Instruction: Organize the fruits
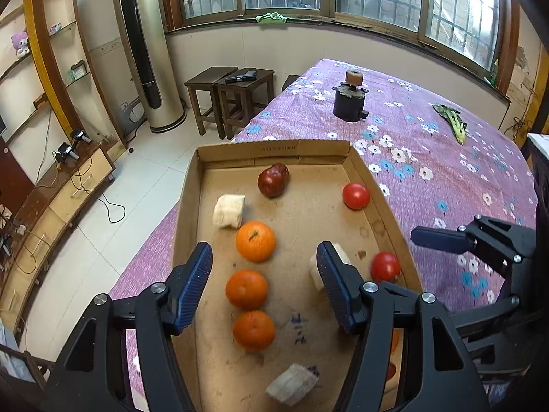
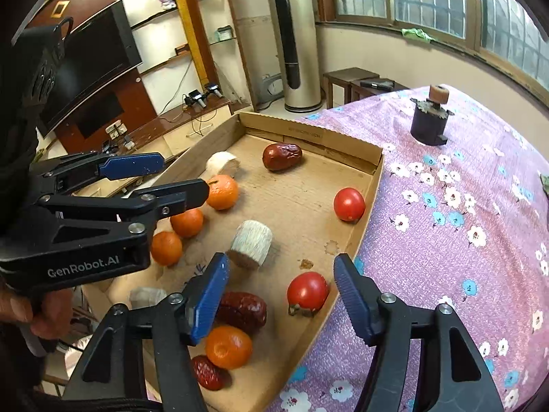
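Cardboard forms the shallow tray (image 1: 363, 171) that we see resting on a table under a purple floral cloth (image 1: 446, 158), and it holds all the fruit. Along the tray's left side, in the left wrist view, three oranges (image 1: 255, 241) lie in a row, close together; a pale cut cylinder (image 1: 229, 211) lies just beyond the farthest orange, and a dark red date (image 1: 272, 180) near the far wall. Two tomatoes (image 1: 356, 195) lie against the right wall, one far and one near. In the right wrist view we find a second pale cylinder (image 2: 251, 243) near the tray's middle, another date (image 2: 242, 310) touching a fourth orange (image 2: 228, 346), and a third date (image 2: 207, 372) at the near edge. We hold the left gripper (image 1: 264, 267) above the row of oranges, jaws apart and empty. The right gripper (image 2: 281, 286) hangs over the near tomato (image 2: 307, 292), jaws apart, pressing on nothing. Beyond the tray, a dark cylindrical object (image 1: 349, 101) stands on the cloth.
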Demonstrator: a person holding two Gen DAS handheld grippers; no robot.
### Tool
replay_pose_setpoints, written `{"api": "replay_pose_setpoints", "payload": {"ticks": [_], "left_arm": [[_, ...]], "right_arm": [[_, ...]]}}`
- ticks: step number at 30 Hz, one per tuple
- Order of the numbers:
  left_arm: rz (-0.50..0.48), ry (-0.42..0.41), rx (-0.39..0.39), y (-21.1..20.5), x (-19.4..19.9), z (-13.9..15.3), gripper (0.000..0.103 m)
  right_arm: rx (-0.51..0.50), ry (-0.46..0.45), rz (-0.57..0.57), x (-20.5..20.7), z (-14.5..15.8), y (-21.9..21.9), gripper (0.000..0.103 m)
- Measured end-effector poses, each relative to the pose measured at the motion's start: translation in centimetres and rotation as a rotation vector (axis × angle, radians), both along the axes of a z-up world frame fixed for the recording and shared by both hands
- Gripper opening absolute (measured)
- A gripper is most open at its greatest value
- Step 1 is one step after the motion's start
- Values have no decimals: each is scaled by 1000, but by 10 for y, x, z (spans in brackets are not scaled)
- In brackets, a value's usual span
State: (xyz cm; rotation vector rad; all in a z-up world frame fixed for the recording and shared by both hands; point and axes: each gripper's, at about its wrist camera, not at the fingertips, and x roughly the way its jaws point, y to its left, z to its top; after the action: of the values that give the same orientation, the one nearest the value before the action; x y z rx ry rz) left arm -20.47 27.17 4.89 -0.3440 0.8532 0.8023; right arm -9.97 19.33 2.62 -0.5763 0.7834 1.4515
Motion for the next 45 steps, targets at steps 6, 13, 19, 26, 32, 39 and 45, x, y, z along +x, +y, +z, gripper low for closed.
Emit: {"api": "replay_pose_setpoints", "payload": {"ticks": [6, 13, 19, 26, 32, 39, 45], "left_arm": [[-13, -4, 16, -14, -11, 1, 65], [-30, -6, 73, -37, -26, 7, 77], [-33, -19, 86, -50, -41, 9, 78], [-47, -19, 100, -62, -50, 6, 81], [-68, -10, 97, -74, -58, -2, 81], [-71, -15, 126, -87, -66, -7, 81], [-68, -39, 135, -93, -69, -6, 81]], "right_arm": [[14, -25, 41, -7, 2, -13, 67], [33, -47, 99, -15, 6, -29, 71], [45, -52, 138, -20, 8, -42, 78], [49, -69, 196, -30, 9, -56, 83], [51, -74, 243, -39, 8, -66, 85], [78, -50, 290, -42, 3, -80, 86], [97, -28, 293, -37, -2, -91, 87]]}}
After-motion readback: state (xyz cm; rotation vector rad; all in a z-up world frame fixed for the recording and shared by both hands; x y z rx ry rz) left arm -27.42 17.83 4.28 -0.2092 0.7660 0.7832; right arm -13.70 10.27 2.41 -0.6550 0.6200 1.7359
